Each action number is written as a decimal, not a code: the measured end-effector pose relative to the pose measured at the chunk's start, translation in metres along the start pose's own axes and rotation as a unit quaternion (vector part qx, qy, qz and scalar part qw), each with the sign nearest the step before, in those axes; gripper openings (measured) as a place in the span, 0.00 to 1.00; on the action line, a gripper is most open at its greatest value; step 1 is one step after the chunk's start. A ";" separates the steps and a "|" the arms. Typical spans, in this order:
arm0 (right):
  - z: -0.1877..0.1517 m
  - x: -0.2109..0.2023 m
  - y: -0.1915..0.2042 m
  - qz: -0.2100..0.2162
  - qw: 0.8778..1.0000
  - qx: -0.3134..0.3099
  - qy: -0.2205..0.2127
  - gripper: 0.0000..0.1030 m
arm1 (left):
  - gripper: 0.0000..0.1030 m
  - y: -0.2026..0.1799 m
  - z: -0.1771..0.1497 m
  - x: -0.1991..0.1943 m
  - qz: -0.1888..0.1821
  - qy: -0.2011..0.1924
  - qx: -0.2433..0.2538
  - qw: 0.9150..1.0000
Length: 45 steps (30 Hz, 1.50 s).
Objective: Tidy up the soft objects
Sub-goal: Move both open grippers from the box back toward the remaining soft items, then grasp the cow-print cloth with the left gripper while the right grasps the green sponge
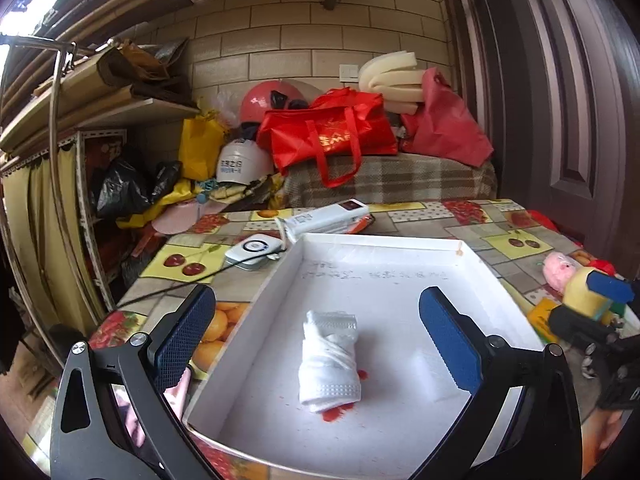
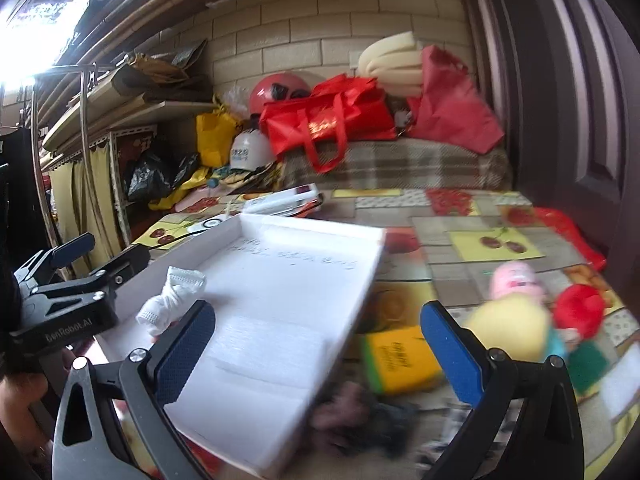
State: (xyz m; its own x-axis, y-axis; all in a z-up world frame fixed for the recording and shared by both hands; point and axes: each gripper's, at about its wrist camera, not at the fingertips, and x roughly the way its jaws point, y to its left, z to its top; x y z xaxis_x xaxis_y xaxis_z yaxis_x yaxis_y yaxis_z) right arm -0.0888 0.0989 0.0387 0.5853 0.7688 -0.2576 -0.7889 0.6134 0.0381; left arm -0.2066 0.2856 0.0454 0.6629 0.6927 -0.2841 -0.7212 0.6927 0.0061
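While both sets of tongs, left tongs (image 1: 316, 344) and right tongs (image 2: 316, 356), gape wide and hold nothing, only the rolled white cloth (image 1: 329, 360) lies in the white box (image 1: 400, 242). Outside it, on the counter (image 2: 460, 236) at the box's three o'clock, wait the yellow sponge (image 2: 396, 356), the plush toys (image 2: 532, 312) and a dark cloth bundle (image 2: 360, 416); I judge the sorting barely begun.

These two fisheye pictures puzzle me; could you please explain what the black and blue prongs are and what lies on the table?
They are two hand-held grippers, each carrying its own camera looking along its jaws. One picture is from the left gripper, the other from the right gripper. Both stand open and hold nothing. On the fruit-patterned tablecloth sits a white tray with a rolled white cloth inside. Beside it lie a plush toy, a yellow sponge and a dark, blurred bundle.
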 end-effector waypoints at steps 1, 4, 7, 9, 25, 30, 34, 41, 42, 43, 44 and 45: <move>-0.001 -0.006 -0.009 -0.010 1.000 -0.001 -0.004 1.00 | 1.00 -0.003 0.000 -0.001 -0.008 0.003 -0.001 1.000; -0.003 -0.020 -0.037 -0.045 0.999 0.005 -0.017 1.00 | 1.00 -0.013 -0.003 -0.004 -0.033 0.011 -0.002 0.999; -0.005 -0.033 -0.074 -0.094 0.995 0.017 -0.028 1.00 | 1.00 -0.025 -0.004 -0.008 -0.068 0.017 0.002 0.998; -0.005 -0.039 -0.103 -0.127 0.991 0.034 -0.028 1.00 | 1.00 -0.037 -0.005 -0.011 -0.092 0.022 0.010 0.995; -0.023 -0.051 -0.230 -0.131 0.974 0.177 0.052 1.00 | 0.99 -0.209 -0.017 -0.020 -0.294 0.137 0.101 0.941; -0.026 -0.034 -0.209 -0.080 0.985 0.095 0.122 1.00 | 0.87 -0.243 -0.024 -0.001 -0.291 0.190 0.125 0.929; -0.032 -0.004 -0.196 -0.073 0.977 0.037 0.198 0.99 | 0.66 -0.254 -0.030 0.017 -0.292 0.231 0.125 0.919; -0.039 0.002 -0.188 -0.085 0.971 0.005 0.225 0.55 | 0.36 -0.244 -0.032 0.025 -0.301 0.252 0.089 0.915; -0.040 -0.003 -0.191 -0.085 0.971 0.013 0.221 0.55 | 0.36 -0.241 -0.031 0.023 -0.303 0.247 0.085 0.916; -0.039 -0.007 -0.193 -0.084 0.973 0.025 0.213 0.55 | 0.36 -0.240 -0.030 0.021 -0.304 0.242 0.085 0.918; -0.038 -0.016 -0.198 -0.085 0.976 0.042 0.197 0.55 | 0.36 -0.240 -0.027 0.018 -0.303 0.232 0.087 0.920; -0.037 -0.028 -0.204 -0.086 0.979 0.062 0.171 0.55 | 0.36 -0.240 -0.025 0.014 -0.303 0.220 0.092 0.923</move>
State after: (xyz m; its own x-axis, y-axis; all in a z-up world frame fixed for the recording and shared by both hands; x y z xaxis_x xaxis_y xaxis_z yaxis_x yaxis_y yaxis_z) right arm 0.0487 -0.0540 0.0022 0.5940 0.5587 -0.5788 -0.6427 0.7623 0.0762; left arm -0.0292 0.1234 0.0160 0.7583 0.0467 -0.6502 -0.1723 0.9763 -0.1308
